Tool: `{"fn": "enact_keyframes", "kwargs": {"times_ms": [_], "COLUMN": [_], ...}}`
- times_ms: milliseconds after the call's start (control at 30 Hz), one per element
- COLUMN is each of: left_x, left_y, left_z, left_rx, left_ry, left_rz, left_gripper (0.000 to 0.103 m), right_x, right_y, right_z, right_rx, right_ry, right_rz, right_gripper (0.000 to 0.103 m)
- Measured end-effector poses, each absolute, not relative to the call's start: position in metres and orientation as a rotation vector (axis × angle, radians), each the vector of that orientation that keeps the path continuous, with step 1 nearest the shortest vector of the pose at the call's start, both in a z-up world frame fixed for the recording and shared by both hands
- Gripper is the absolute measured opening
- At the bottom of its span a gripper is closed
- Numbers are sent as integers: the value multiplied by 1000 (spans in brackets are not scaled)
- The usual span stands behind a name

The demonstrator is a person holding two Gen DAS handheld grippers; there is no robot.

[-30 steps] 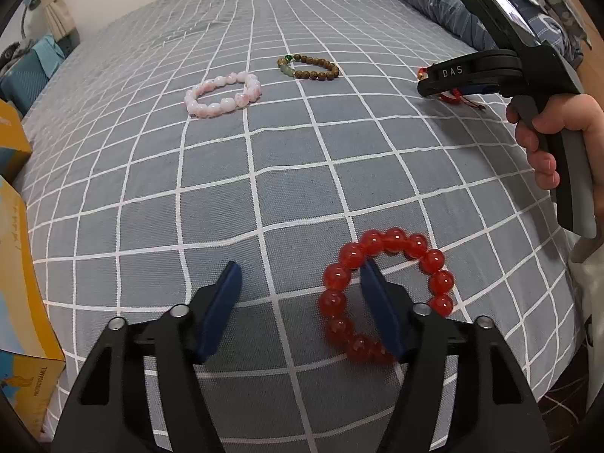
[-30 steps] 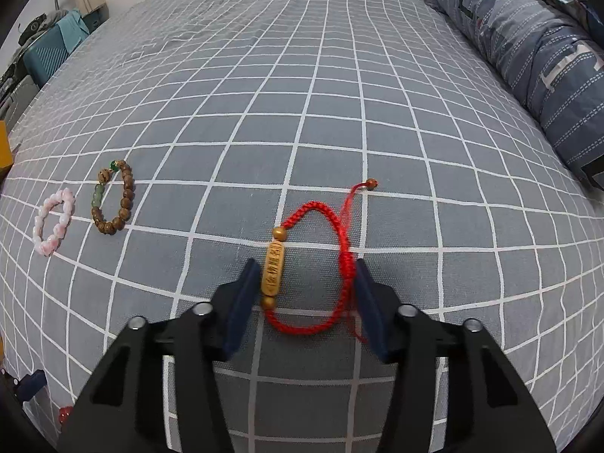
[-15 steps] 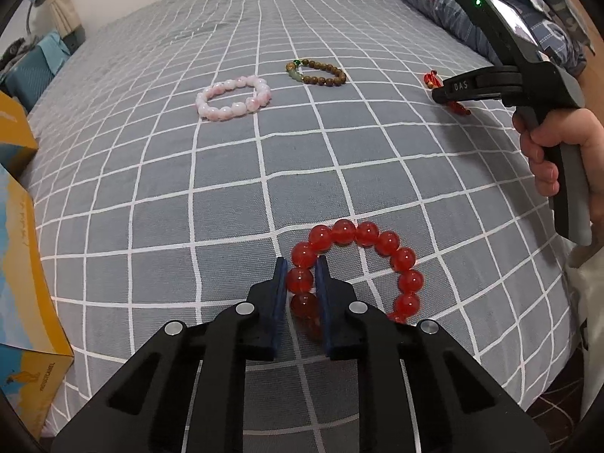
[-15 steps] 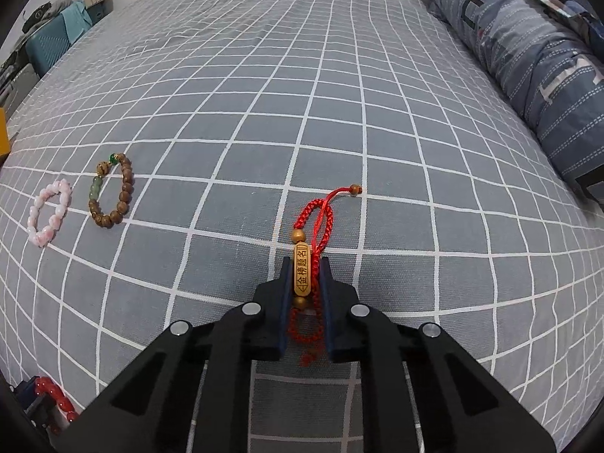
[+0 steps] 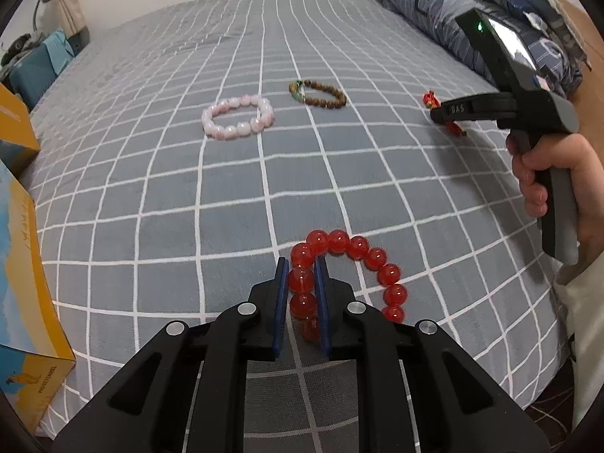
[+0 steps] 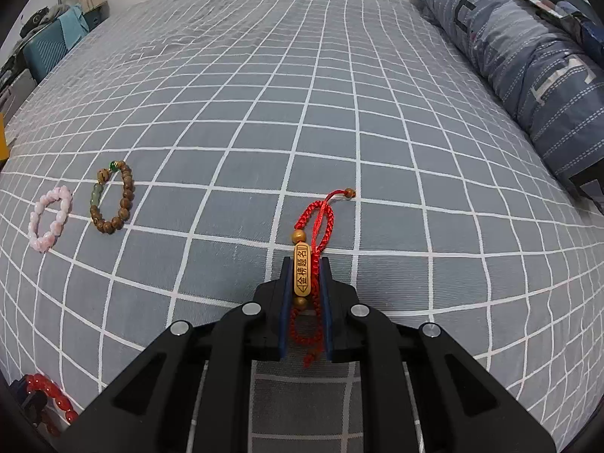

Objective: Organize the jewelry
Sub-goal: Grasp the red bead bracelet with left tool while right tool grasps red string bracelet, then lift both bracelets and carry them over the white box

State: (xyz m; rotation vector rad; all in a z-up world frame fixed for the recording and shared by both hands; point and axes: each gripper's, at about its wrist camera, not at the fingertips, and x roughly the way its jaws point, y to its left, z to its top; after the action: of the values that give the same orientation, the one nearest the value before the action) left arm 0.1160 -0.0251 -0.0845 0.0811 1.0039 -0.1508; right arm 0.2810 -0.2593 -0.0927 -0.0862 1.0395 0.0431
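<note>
On the grey checked bedspread (image 5: 226,196) my left gripper (image 5: 302,264) is shut on a red bead bracelet (image 5: 355,247), its blue pads squeezing two beads while the rest of the loop curls to the right. My right gripper (image 6: 305,262) is shut on a red braided cord bracelet (image 6: 324,215) with a gold engraved bar (image 6: 302,271), which sits upright between the pads. That gripper also shows at the right of the left wrist view as the right gripper (image 5: 439,113), held by a hand (image 5: 536,173). A pink bead bracelet (image 5: 238,117) and a brown wooden bead bracelet (image 5: 321,92) lie farther back.
A folded blue-grey quilt (image 6: 528,60) lies along the right side of the bed. Yellow cardboard boxes (image 5: 22,264) stand at the left edge. A teal bag (image 6: 49,45) and clutter sit beyond the far left corner. The bed's near right edge drops off by the hand.
Both grippers went from open to shut: the left closed on the red beads, the right squeezed the cord bracelet into a narrow loop. Neither hand shifted much.
</note>
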Motion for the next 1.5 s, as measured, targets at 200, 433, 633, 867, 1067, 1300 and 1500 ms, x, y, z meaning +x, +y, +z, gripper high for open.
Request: {"fn": "enact_keyframes", "kwargs": {"times_ms": [200, 433, 633, 867, 1067, 1300, 1500], "left_x": [111, 104, 96, 90, 86, 85, 89], "left_y": [-23, -20, -12, -2, 5, 15, 26], "left_z": [-74, -61, -47, -37, -29, -11, 1], "left_rx": [63, 49, 33, 17, 4, -9, -40], "left_ry": [975, 941, 908, 875, 842, 792, 780], "left_rz": [-153, -140, -112, -66, -22, 3, 28], "left_gripper": [13, 13, 13, 13, 13, 13, 13], "right_x": [275, 265, 252, 232, 209, 180, 161], "right_y": [-261, -258, -255, -250, -249, -243, -242], "right_z": [-85, -71, -54, -41, -25, -9, -1], "right_rx": [-76, -72, -61, -44, -18, -19, 0], "right_ry": [1025, 994, 954, 922, 878, 836, 820], "right_rz": [27, 19, 12, 10, 13, 15, 24], "right_gripper": [13, 13, 13, 13, 13, 13, 13]}}
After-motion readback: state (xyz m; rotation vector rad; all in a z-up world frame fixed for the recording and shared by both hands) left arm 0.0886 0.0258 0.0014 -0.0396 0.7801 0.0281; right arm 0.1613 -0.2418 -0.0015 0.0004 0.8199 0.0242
